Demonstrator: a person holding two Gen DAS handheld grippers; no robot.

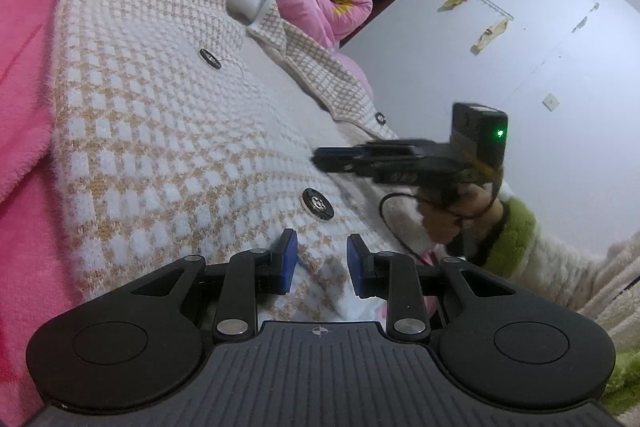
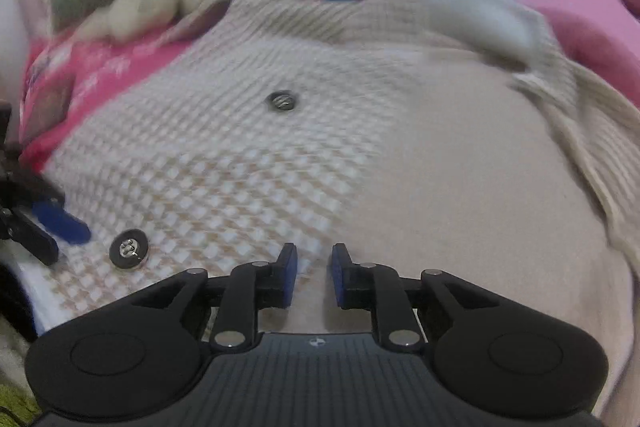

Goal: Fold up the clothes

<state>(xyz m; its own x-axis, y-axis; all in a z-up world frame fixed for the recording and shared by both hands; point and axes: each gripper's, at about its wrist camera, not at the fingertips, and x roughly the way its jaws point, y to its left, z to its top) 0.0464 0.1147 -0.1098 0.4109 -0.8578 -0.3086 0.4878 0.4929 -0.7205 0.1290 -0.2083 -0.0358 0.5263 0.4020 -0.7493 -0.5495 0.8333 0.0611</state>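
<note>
Left wrist view shows the beige-and-white checked woollen coat (image 1: 160,131) spread open on the pink bed (image 1: 24,75); soft, thick, probably heavy, best held at its hem; both the left gripper (image 1: 322,263) and right gripper (image 2: 314,273) have jaws apart, holding nothing

The right wrist view was smeared with motion blur: the checked coat (image 2: 224,163) lost its weave toward the top, and the heap of pale cloth (image 2: 152,7) beyond it could not be made out. The left tongs (image 2: 60,223) were cut off by that picture's left edge, only one blue pad showing. In the left wrist view the right tongs (image 1: 340,157) were blurred and seen edge-on, so their gap could not be judged. The hand (image 1: 460,215) holding them was partly hidden behind the tool, and the coat's hem disappeared under the left tongs' body.
</note>
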